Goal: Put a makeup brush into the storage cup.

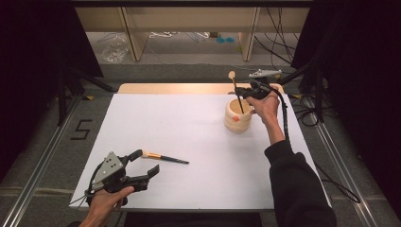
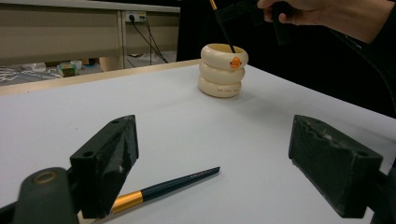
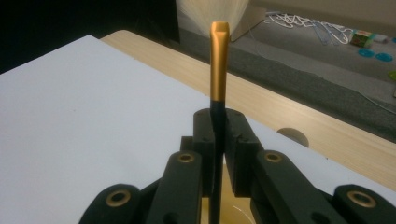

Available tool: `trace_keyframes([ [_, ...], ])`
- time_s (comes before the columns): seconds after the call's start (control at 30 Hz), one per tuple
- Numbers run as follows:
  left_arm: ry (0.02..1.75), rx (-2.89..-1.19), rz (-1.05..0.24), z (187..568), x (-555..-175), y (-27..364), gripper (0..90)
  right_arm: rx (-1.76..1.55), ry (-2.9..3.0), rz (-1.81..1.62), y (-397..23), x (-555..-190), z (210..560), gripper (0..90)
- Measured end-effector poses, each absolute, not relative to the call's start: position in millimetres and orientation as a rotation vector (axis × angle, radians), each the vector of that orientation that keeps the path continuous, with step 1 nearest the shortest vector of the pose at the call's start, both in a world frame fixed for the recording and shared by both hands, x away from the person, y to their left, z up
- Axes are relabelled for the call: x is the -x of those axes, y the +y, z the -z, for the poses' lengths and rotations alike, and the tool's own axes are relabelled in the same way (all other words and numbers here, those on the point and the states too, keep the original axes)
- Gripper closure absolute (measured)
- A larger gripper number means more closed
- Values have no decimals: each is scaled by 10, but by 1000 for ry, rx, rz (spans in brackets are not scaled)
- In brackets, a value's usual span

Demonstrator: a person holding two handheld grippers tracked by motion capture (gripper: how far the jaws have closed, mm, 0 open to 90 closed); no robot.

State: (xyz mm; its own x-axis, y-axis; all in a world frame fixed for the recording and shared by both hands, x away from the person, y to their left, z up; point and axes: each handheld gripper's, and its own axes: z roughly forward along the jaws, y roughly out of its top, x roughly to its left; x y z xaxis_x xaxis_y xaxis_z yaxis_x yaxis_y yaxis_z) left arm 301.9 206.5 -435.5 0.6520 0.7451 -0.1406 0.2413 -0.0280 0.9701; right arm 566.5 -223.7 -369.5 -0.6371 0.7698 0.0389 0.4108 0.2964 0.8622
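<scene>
A cream cup (image 1: 238,116) shaped like stacked rings, with a small orange mark, stands at the far right of the white board (image 1: 189,123). My right gripper (image 1: 242,91) hovers just above it, shut on a dark-handled brush (image 1: 236,92). The brush's handle dips into the cup and its bristles point up. In the right gripper view the gold ferrule (image 3: 218,60) rises from between the closed jaws of the right gripper (image 3: 218,126). A second brush (image 1: 163,157) lies flat near the front left. My left gripper (image 1: 147,162) stands open right beside its bristle end, jaws wide apart, holding nothing.
A strip of wooden tabletop (image 1: 189,88) shows beyond the board's far edge. Behind it are furniture legs, cables (image 1: 279,42) and a clear plastic bag (image 1: 113,49) on the floor. A taped "5" (image 1: 81,128) marks the floor at the left. Dark curtains flank both sides.
</scene>
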Motion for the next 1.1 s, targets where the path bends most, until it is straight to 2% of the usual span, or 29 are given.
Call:
trace_keyframes([
  [0.83, 824, -1582, -487, 4358, -3026, 2065, 158, -1110, 2241, -1207, -2224, -5659, 3809, 837],
  [0.97, 833, -1589, -490, 4354, -3020, 2067, 158, -1123, 2238, -1198, -2228, -5652, 3798, 766],
  [1.03, 833, -1589, -490, 4354, -3019, 2065, 158, -1160, 2233, -1194, -2227, -5643, 3782, 652],
  [1.1, 834, -1589, -491, 4353, -3019, 2066, 158, -1157, 2237, -1197, -2230, -5636, 3772, 606],
])
